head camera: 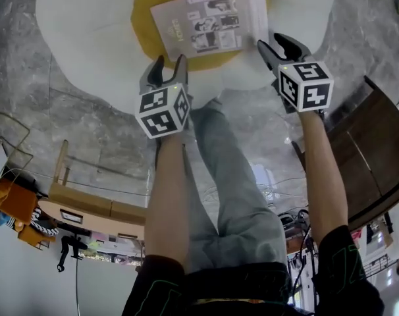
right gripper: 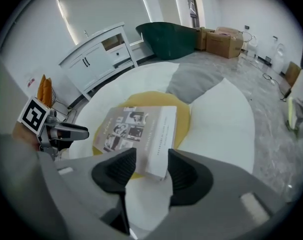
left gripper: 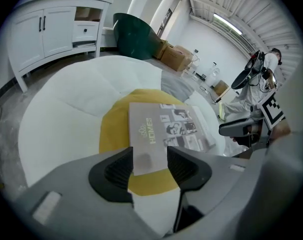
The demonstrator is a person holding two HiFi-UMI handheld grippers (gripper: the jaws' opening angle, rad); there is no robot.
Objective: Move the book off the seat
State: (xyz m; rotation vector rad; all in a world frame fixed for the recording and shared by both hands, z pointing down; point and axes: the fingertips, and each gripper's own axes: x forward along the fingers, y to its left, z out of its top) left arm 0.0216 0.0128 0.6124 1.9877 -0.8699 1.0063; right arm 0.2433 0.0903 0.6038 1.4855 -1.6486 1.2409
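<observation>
Book (head camera: 211, 23) lies flat, cover up, on the yellow centre cushion (head camera: 147, 18) of the white petal-shaped seat (head camera: 81, 31). Left gripper (head camera: 170, 59) is near its left corner and right gripper (head camera: 273, 43) beside its right corner. Both have jaws spread and grasp nothing.

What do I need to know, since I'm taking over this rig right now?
Left tongs: open, empty, at the book's near left corner.
Right tongs: open, empty, at its near right corner.
Book: lying flat on the yellow centre of the white seat.
Done: nothing yet; book not gripped.
Left: grip it and lift it off the seat.
</observation>
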